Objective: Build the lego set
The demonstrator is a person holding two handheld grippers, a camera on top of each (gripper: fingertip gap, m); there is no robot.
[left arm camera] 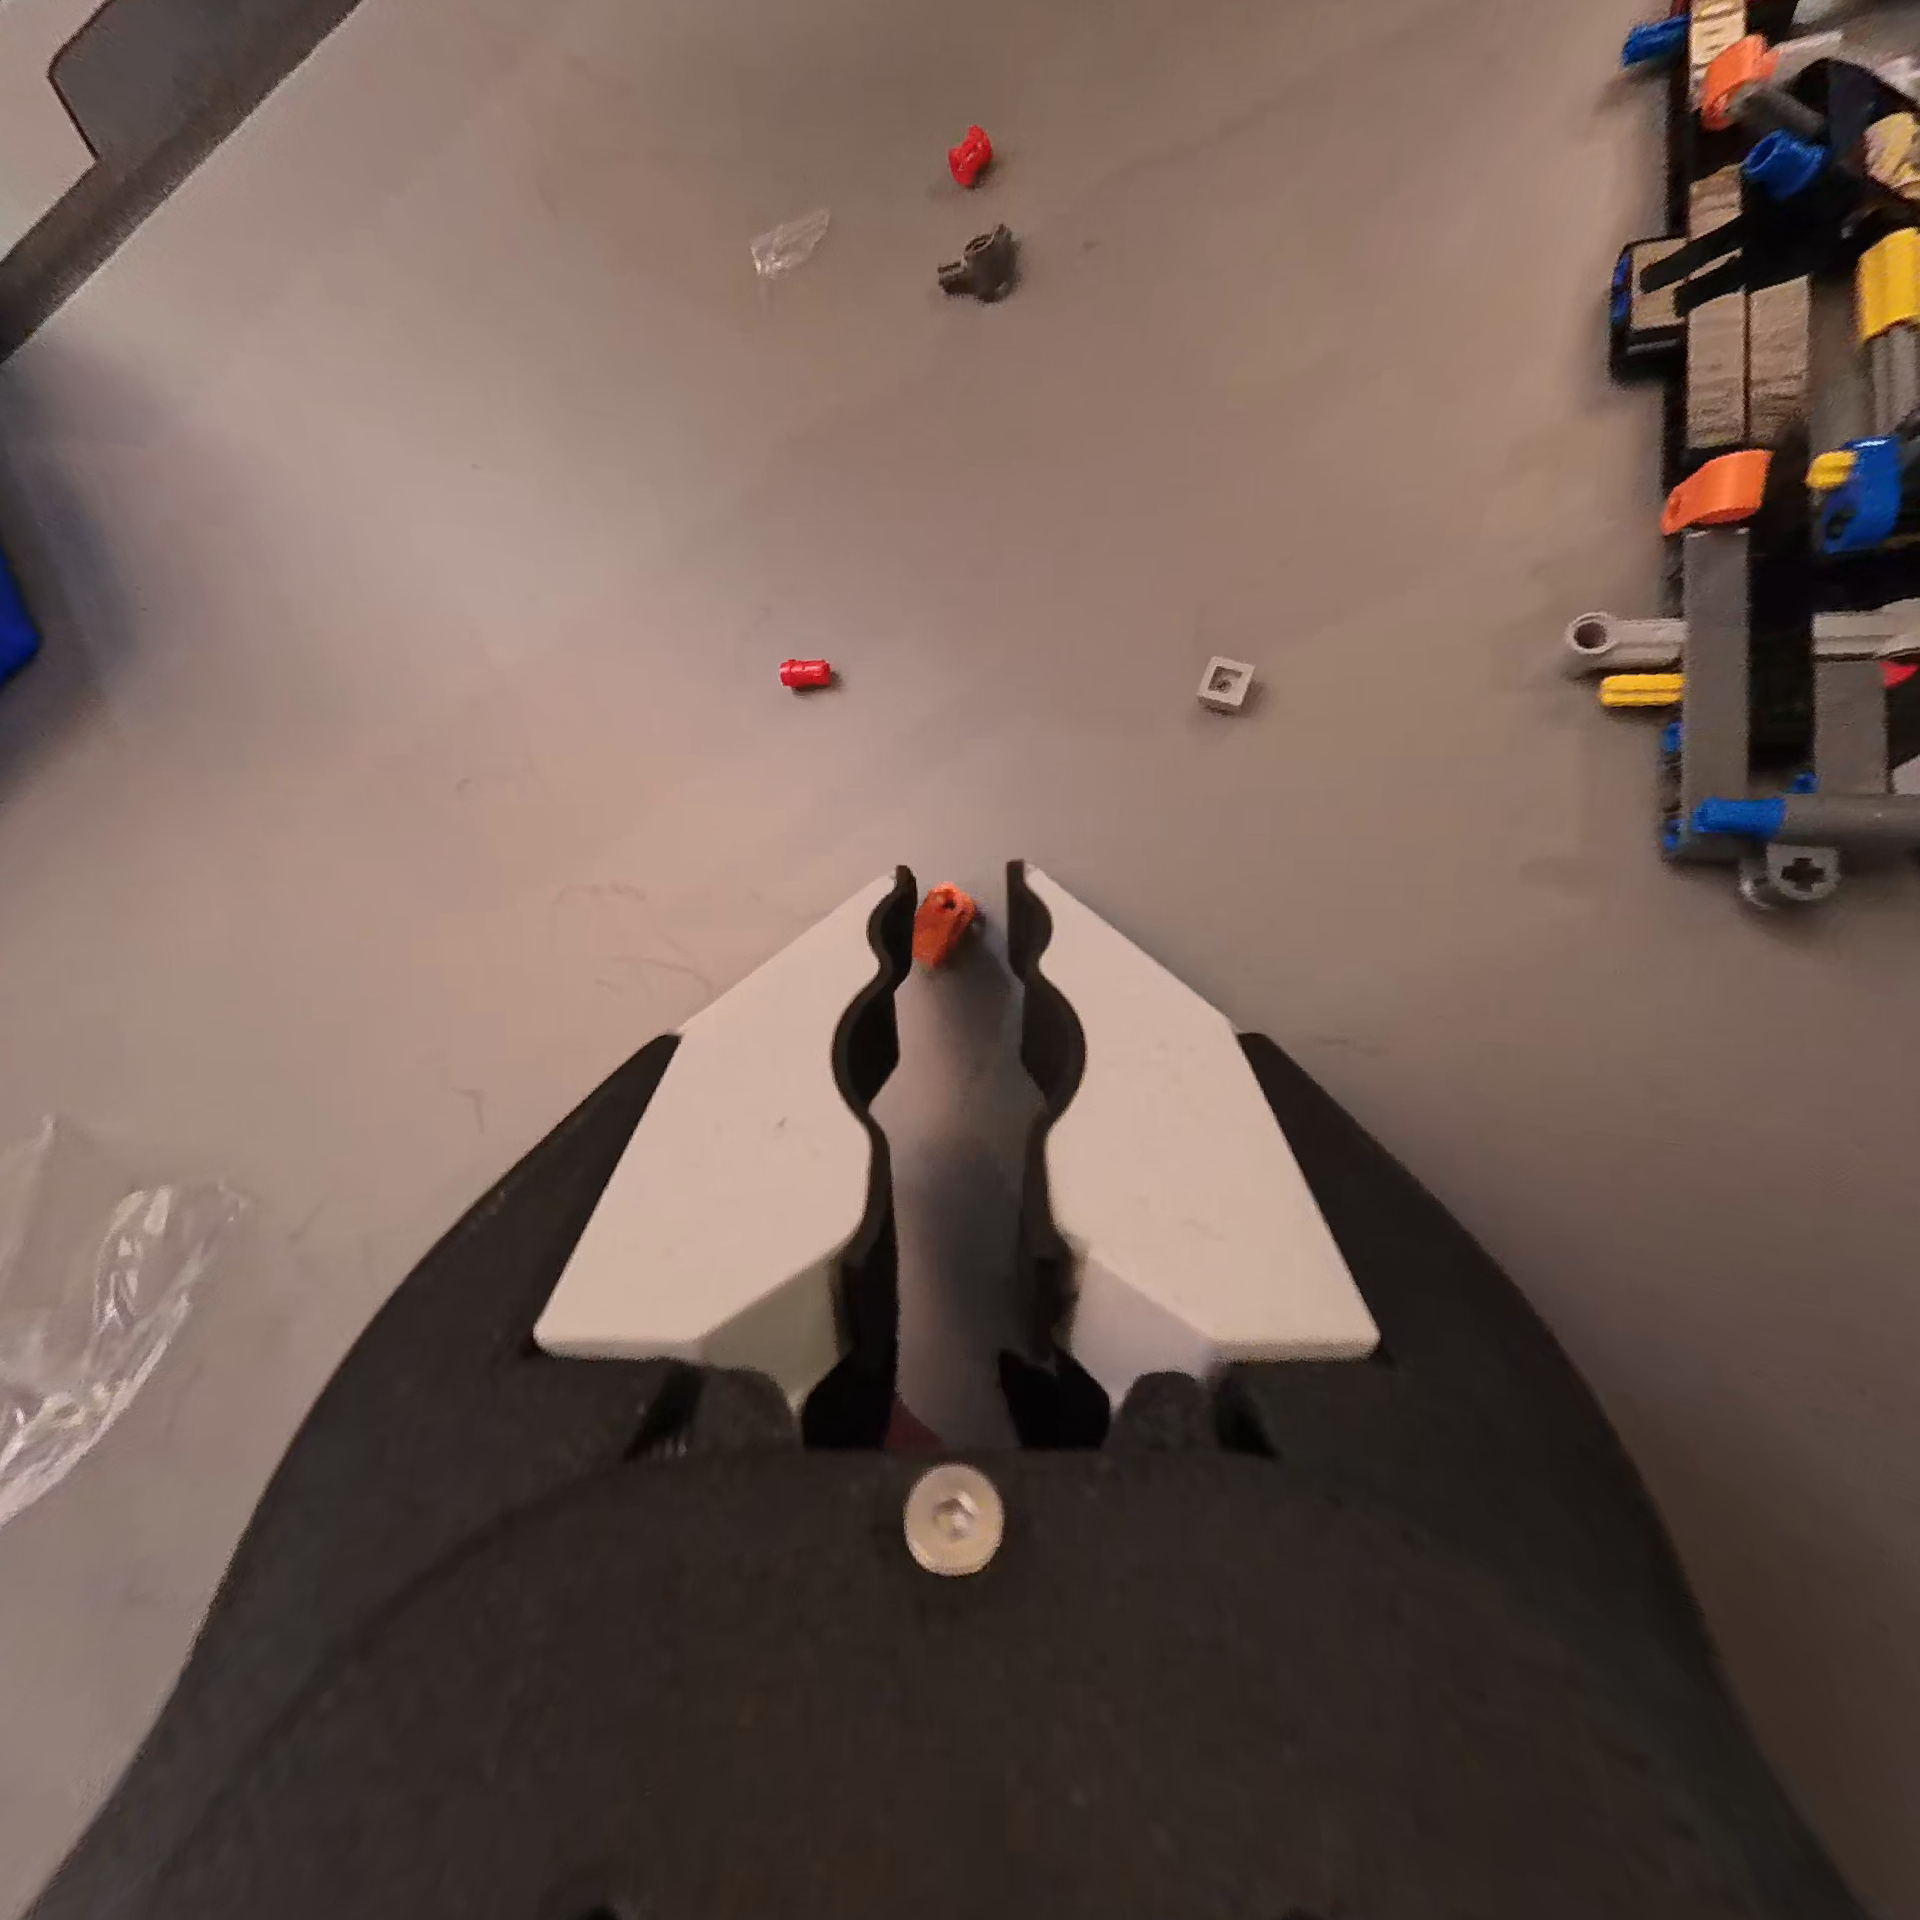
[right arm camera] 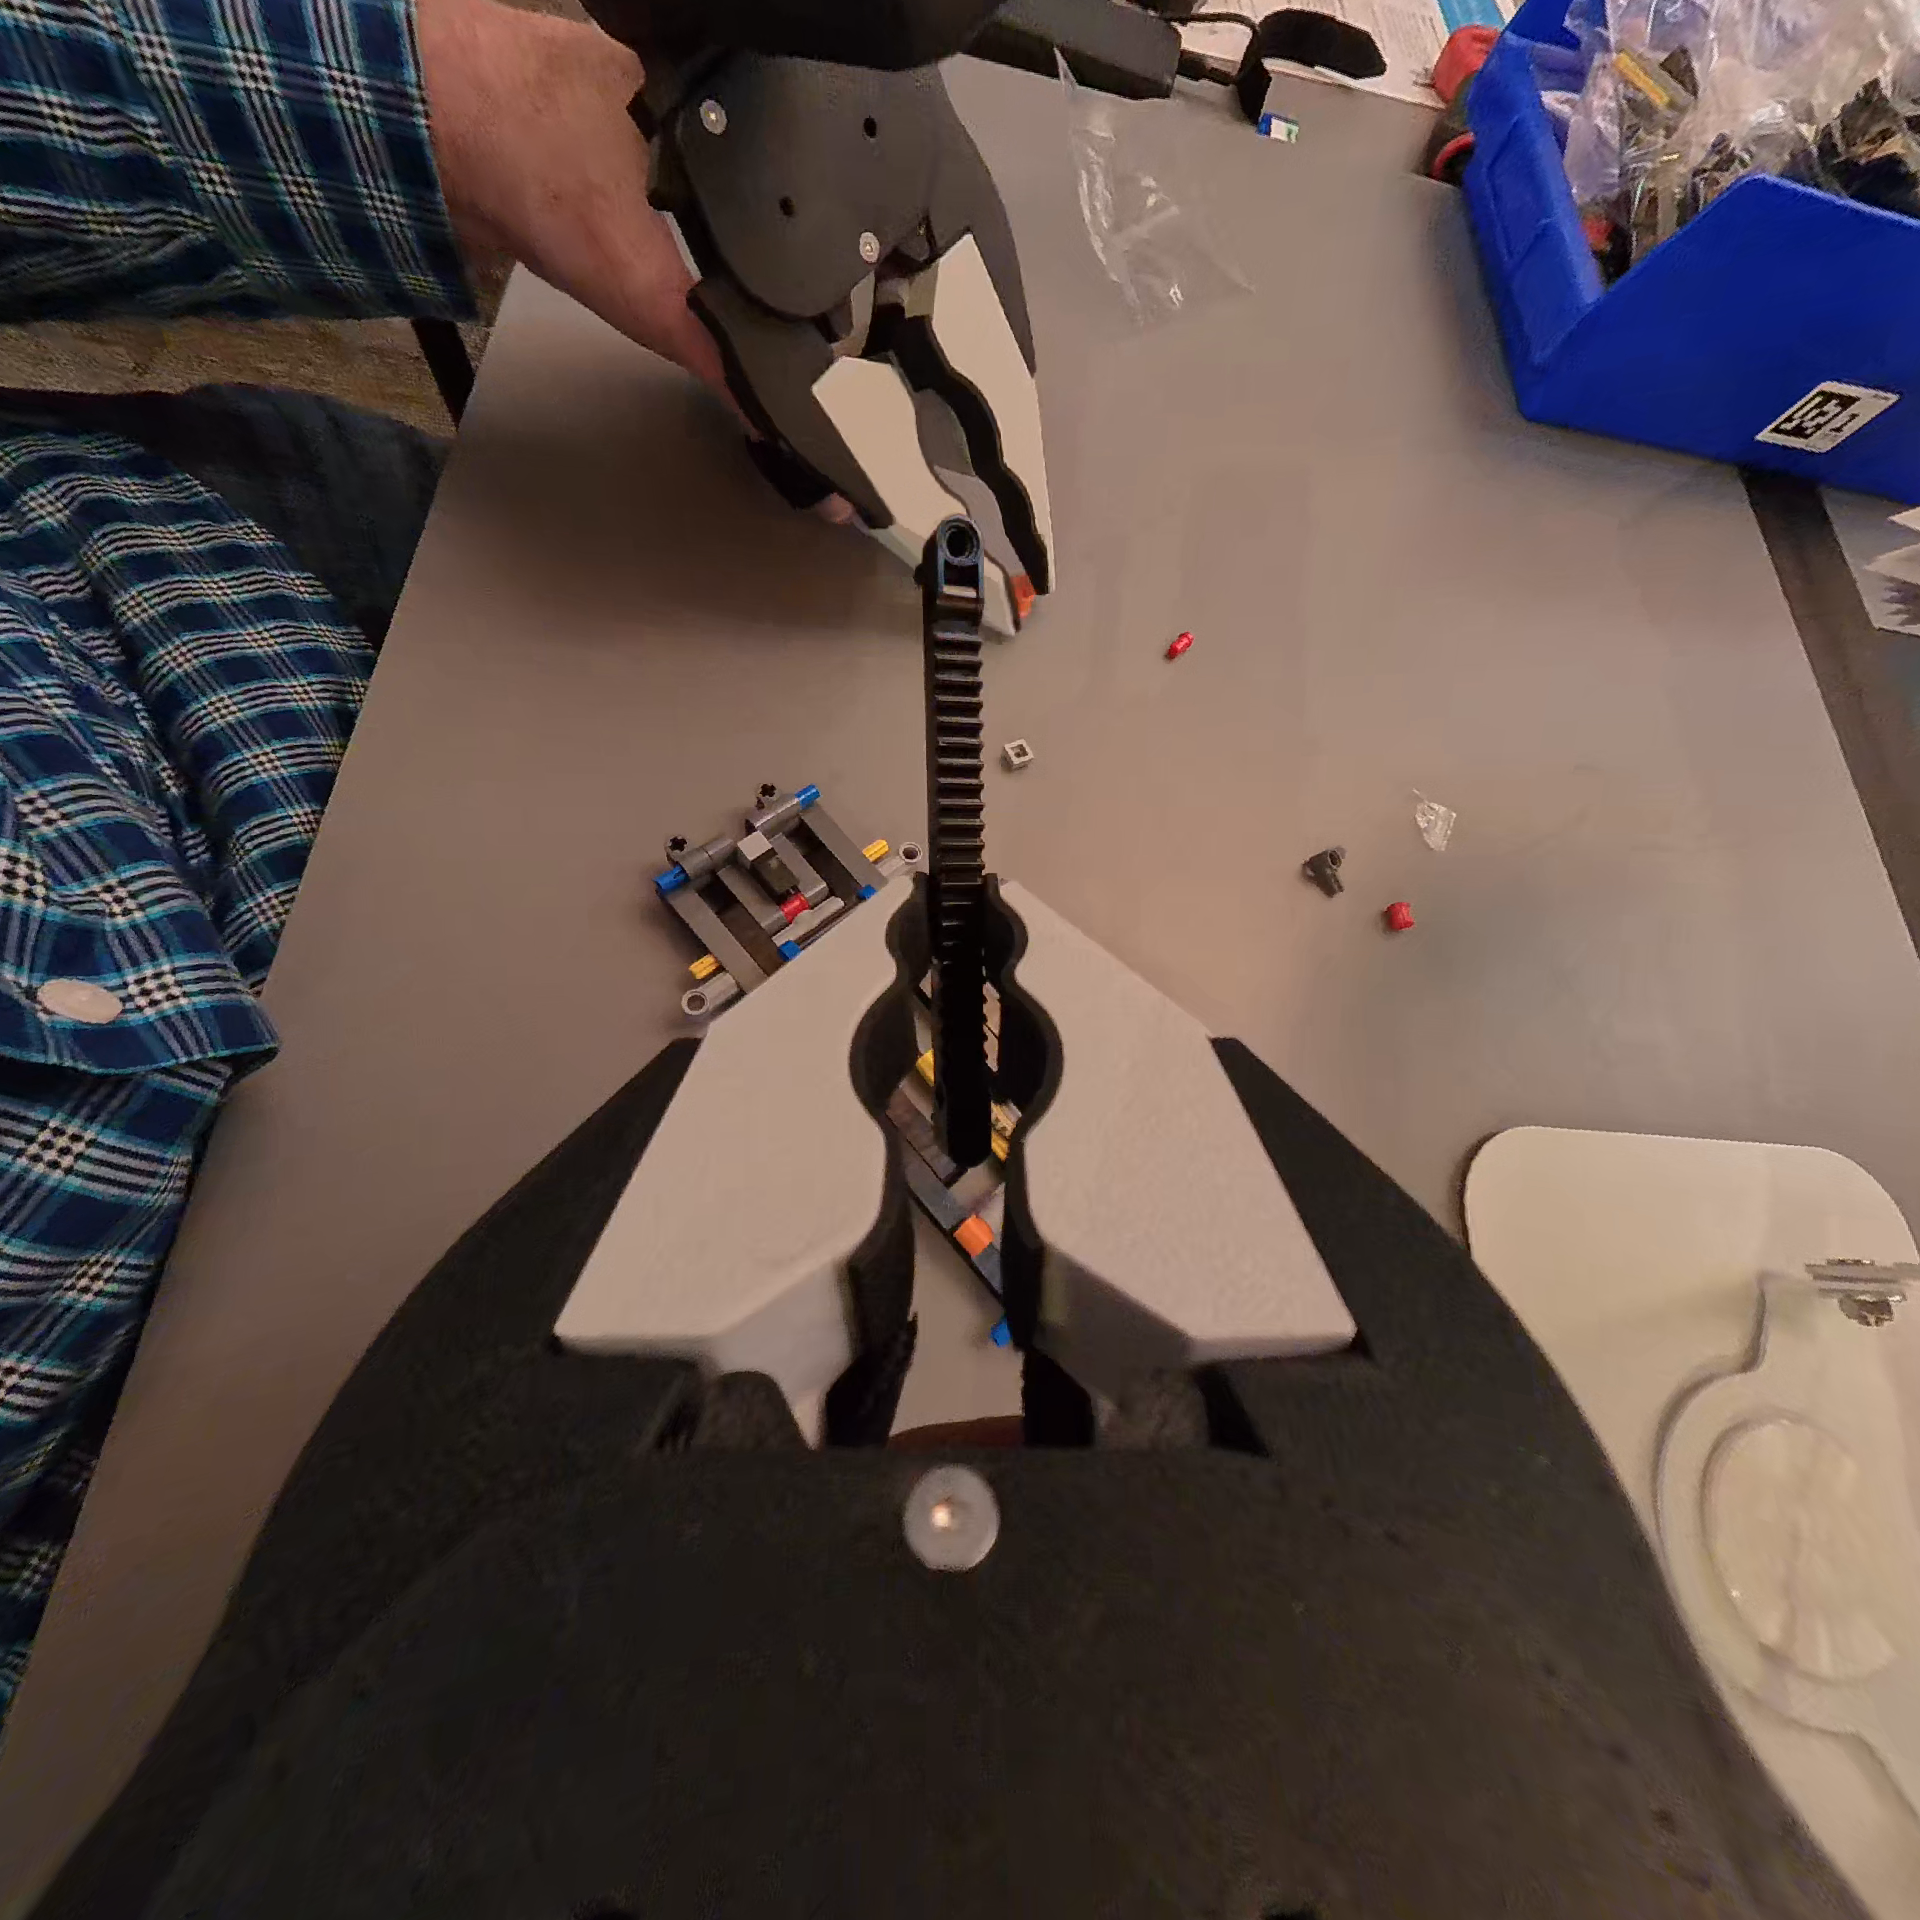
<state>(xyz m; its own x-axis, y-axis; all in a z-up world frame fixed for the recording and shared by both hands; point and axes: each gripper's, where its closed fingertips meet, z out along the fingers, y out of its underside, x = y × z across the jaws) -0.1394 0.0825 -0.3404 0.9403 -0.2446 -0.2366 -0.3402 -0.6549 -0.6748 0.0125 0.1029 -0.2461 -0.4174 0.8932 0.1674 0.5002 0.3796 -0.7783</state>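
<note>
Orange lego piece [left arm camera: 942, 923] lies on grey table [left arm camera: 520, 623] between parted tips of left gripper [left arm camera: 958, 883], touching the left fingertip. Right wrist view: right gripper [right arm camera: 957, 894] clamped on black toothed rack [right arm camera: 958, 790], raised over partial lego build [right arm camera: 774, 883].

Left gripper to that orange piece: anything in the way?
Nothing visible. The orange piece already sits between the left gripper fingers at their tips, which are open around it, on bare table.
</note>
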